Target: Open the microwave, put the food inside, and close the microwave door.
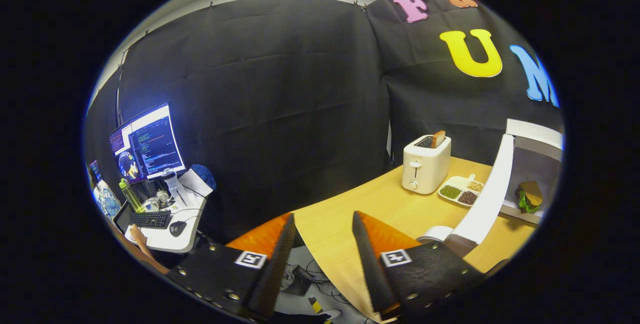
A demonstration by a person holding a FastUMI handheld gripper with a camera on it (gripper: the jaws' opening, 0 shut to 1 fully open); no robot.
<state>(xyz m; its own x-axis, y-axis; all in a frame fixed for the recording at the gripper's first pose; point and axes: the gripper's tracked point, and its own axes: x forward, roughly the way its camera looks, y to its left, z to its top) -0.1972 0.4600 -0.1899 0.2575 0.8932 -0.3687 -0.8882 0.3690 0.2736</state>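
Fig.: gripper [320, 224] w/ fingers spread wide, nothing between them; the gap looks down past the near edge of the wooden desk [370, 204] to floor cables. One finger [277, 259] hangs off the desk edge, the other lies over the desk top.

Microwave [535, 164]: at the far side of the desk, well beyond & to the side of the fingers, white housing, cavity exposed. Its door [487, 194] stands swung open, white, edge-on toward the camera, between fingers & cavity. Food [529, 196], a sandwich-like item w/ brown top & green leaf, sits on the cavity floor, inside the microwave, apart from the fingers.

Toaster [426, 164]: white, upright on the desk beside the microwave door, one brown slice [438, 138] sticking out of a slot. Divided dish [462, 190]: white, just beside the toaster base, between toaster & door; compartments hold green, dark & pale grains. White round object [436, 233] near the door's lower end; identity unclear.

Background: second, white desk [170, 239] off to the other side w/ lit monitor [147, 144], keyboard [150, 219], mouse [177, 228], green bottle [131, 195]; a person's hand [137, 236] rests at its near edge.
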